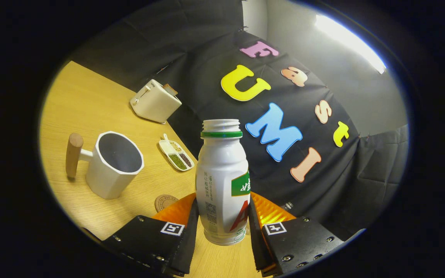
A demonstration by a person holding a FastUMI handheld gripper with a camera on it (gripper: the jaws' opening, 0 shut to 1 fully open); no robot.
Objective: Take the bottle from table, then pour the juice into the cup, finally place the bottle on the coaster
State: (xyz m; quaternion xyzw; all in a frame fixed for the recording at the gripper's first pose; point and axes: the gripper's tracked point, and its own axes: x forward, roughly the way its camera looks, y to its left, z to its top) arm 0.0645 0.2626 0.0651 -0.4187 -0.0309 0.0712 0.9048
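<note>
gripper point(222, 227) fingers clamp bottle point(222, 181), lifted off table point(87, 104); cup point(115, 164) ahead, its mouth unobstructed, bare wood all round it; coaster point(164, 201) just beside fingers, top bare; snack dish point(176, 155) and toaster point(155, 101) stand beyond, near wall

bottle point(223, 181) between tool point(222, 227) fingers | cup point(113, 164) left | coaster point(164, 202) between

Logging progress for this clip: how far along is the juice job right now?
Done: the bottle is gripped between both fingers of the tongs, cap off, seemingly lifted off the table. In hand: carrying it, tilted, with the cup ahead to one side. Left: pouring, since the cup interior looks empty, then setting the bottle on the coaster just beyond the fingers.
</note>
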